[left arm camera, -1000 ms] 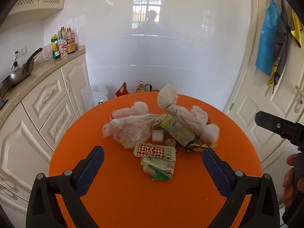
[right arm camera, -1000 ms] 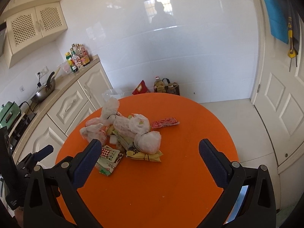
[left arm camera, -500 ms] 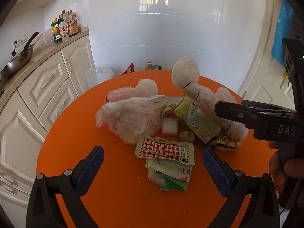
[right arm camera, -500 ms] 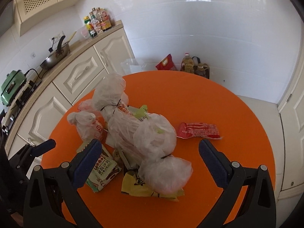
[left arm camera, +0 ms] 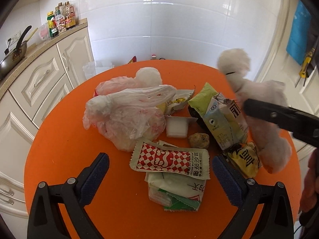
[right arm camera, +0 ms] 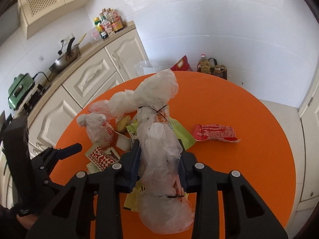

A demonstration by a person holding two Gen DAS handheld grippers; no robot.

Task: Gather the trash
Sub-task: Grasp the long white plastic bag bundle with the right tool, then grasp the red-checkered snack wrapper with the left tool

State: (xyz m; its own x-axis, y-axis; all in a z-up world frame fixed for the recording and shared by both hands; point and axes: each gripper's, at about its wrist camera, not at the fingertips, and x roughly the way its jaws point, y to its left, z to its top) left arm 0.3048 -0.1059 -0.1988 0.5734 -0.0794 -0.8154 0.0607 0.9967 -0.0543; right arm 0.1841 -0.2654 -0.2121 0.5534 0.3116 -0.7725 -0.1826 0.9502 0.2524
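Both R tongs (right arm camera: 159,157) closing on bag (right arm camera: 159,171)

Daylight is flooding both of your fisheye views, bright and even.

You are getting window glare reflecting off the glossy white wall tiles (left arm camera: 159,20), with your silhouette showing in it. The orange table (left arm camera: 59,149) is glowing saturated under soft, faint shadows. The tied plastic bag (left arm camera: 265,107) is smearing with motion blur in the left view, while staying sharp in the right. Edges are bending strongly, and dark vignetting is closing in the corners.
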